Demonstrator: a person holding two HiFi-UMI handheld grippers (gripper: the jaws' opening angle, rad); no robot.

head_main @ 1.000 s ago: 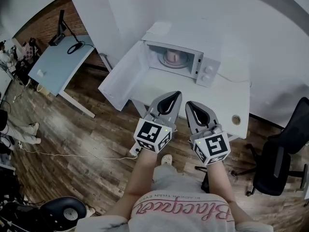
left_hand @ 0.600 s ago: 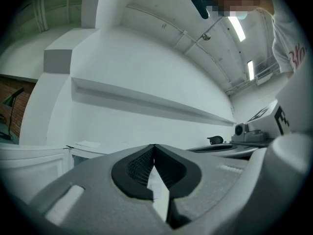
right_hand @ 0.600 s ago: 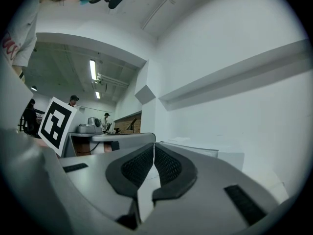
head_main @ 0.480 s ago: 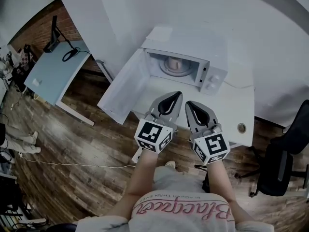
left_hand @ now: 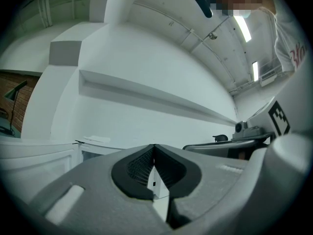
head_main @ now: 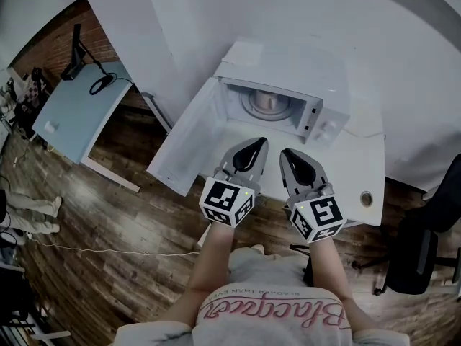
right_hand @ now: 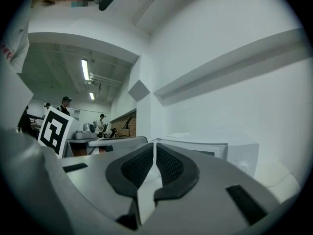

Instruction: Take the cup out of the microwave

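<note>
A white microwave (head_main: pixel 288 71) stands on a white table (head_main: pixel 346 168) with its door (head_main: pixel 189 139) swung wide open to the left. Inside, a pale cup (head_main: pixel 271 102) sits on the turntable. My left gripper (head_main: pixel 255 143) and right gripper (head_main: pixel 289 153) are side by side over the table's front, pointing at the opening and short of it. Both are shut with nothing between the pads. In the left gripper view the left gripper (left_hand: pixel 154 148) has its pads meeting. The right gripper (right_hand: pixel 155 144) looks the same, with the microwave (right_hand: pixel 210 151) just right of it.
A round cable hole (head_main: pixel 366 198) is in the table's right front corner. A black office chair (head_main: pixel 421 251) stands to the right on the wood floor. A blue-grey desk (head_main: pixel 75 110) with a black lamp is far left. People stand in the distance (right_hand: pixel 63 104).
Both grippers have moved forward toward the microwave, staying side by side and shut. The microwave and its open door now look nearer and larger.
</note>
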